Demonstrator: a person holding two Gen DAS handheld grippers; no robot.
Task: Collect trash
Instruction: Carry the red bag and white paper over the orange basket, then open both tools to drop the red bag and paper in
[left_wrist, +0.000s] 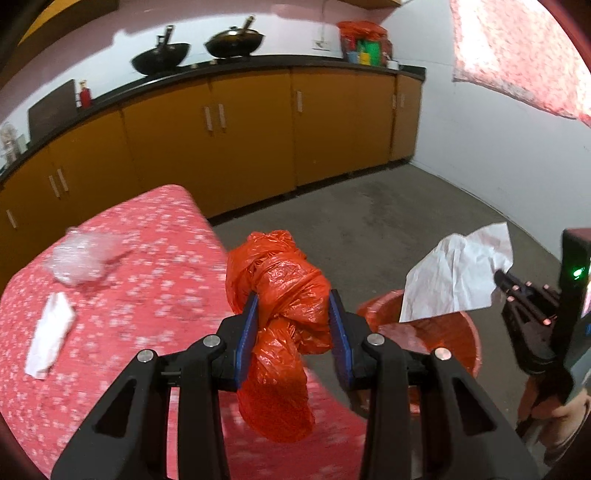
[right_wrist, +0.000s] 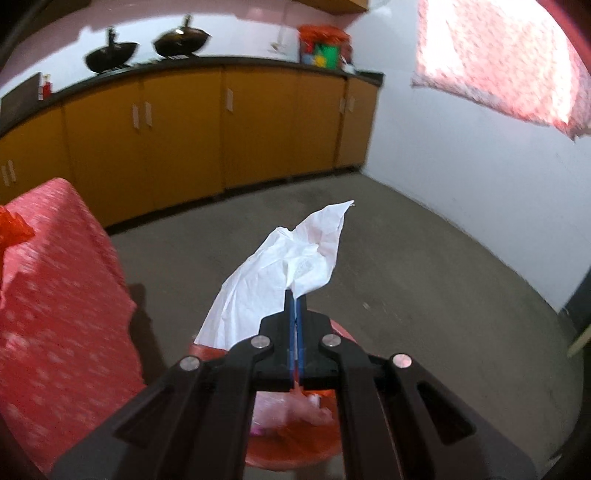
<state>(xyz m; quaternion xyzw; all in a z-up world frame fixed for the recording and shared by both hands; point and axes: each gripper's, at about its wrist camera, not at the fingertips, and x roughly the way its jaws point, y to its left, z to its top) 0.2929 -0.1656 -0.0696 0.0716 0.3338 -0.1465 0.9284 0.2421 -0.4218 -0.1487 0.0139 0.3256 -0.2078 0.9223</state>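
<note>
The crumpled plastic bag (left_wrist: 284, 295) pinched in the left tongs (left_wrist: 293, 325) is bright orange-red and glossy, between blue pads (left_wrist: 248, 332) on black arms. The thin crumpled paper sheet (right_wrist: 280, 273) in the right tongs (right_wrist: 295, 325) is plain white; those pads are blue too. The cloth over the desk (left_wrist: 110, 295) is pinkish red with a scatter of small white flowers. At nine o'clock on it lies a white folded paper scrap (left_wrist: 50, 339), and at ten o'clock a clear crinkled plastic wad (left_wrist: 79, 258). The round plastic bin (left_wrist: 465, 332) is red. The cabinet doors (left_wrist: 251, 129) are mustard yellow, the floor (left_wrist: 369, 221) is grey.
</note>
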